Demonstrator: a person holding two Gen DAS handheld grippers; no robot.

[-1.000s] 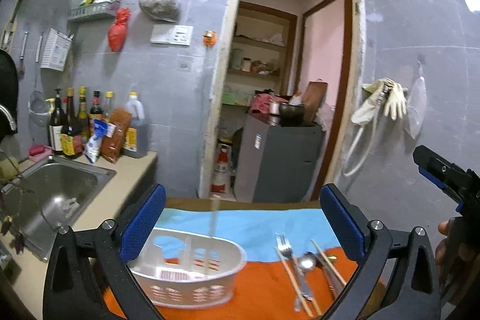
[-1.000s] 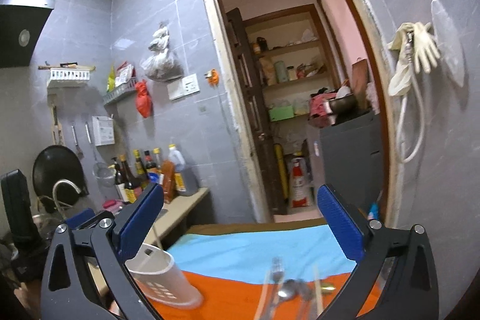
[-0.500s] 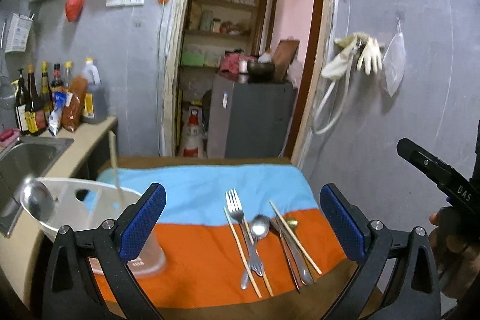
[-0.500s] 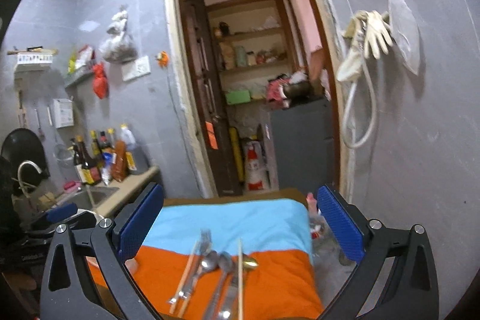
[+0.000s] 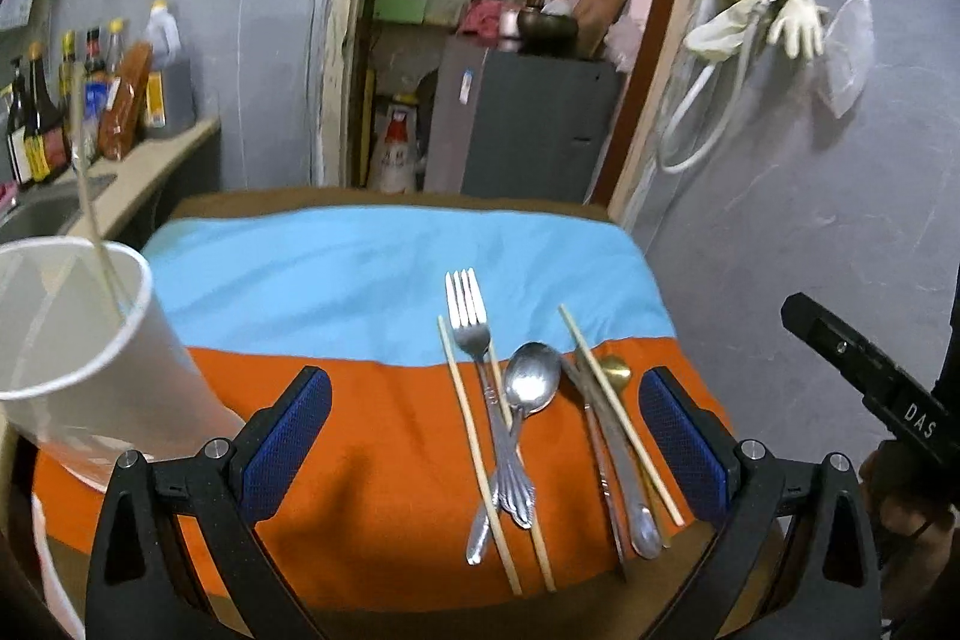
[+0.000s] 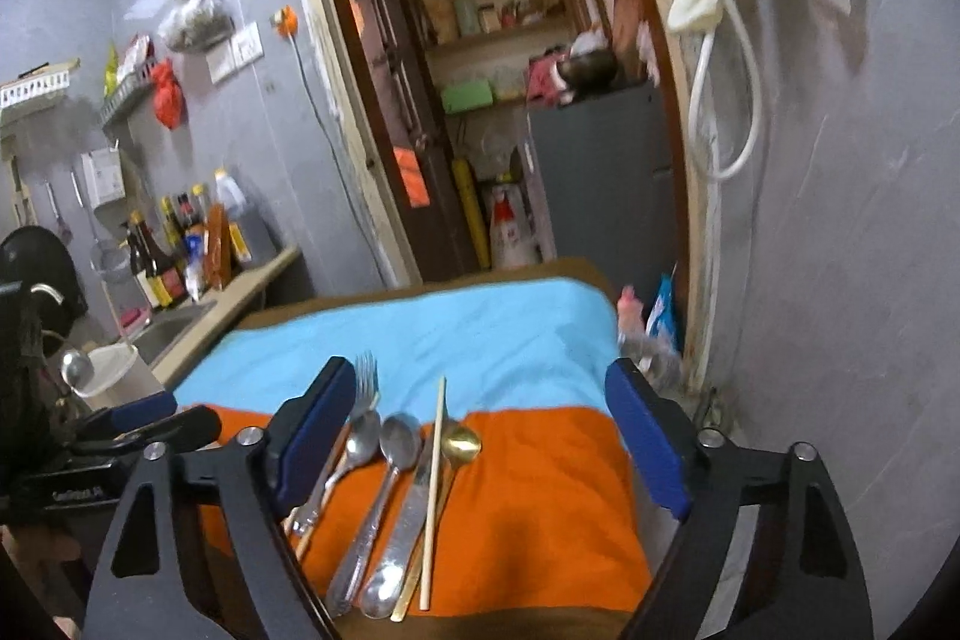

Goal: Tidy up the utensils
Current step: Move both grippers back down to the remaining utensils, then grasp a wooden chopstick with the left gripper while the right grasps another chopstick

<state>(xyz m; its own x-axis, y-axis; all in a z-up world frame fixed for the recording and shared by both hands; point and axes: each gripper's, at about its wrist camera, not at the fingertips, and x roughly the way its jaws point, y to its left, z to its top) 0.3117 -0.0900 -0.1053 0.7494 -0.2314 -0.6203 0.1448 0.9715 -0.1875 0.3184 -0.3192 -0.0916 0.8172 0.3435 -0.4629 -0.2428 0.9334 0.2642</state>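
Observation:
Loose utensils lie on an orange and blue cloth [image 5: 372, 436]: a fork [image 5: 474, 340], a steel spoon [image 5: 531, 385], chopsticks [image 5: 474, 436], a knife [image 5: 624, 466] and a gold spoon [image 5: 615, 370]. A white utensil holder [image 5: 78, 340] stands at the left with one chopstick [image 5: 96, 244] in it. My left gripper [image 5: 480, 436] is open and empty above the utensils. My right gripper [image 6: 480, 436] is open and empty over the same pile, with the gold spoon [image 6: 461, 442] and a chopstick [image 6: 433, 484] between its fingers.
A sink [image 5: 36, 214] and counter with bottles [image 5: 90, 100] lie to the left. A doorway with a grey cabinet [image 5: 522, 124] is behind the table. A wall with hanging gloves [image 5: 774, 16] is at the right. The other gripper's body [image 5: 870, 388] shows at the right.
Both grippers have tilted down and moved closer to the utensil pile. The holder has slid to the left edge of the left wrist view.

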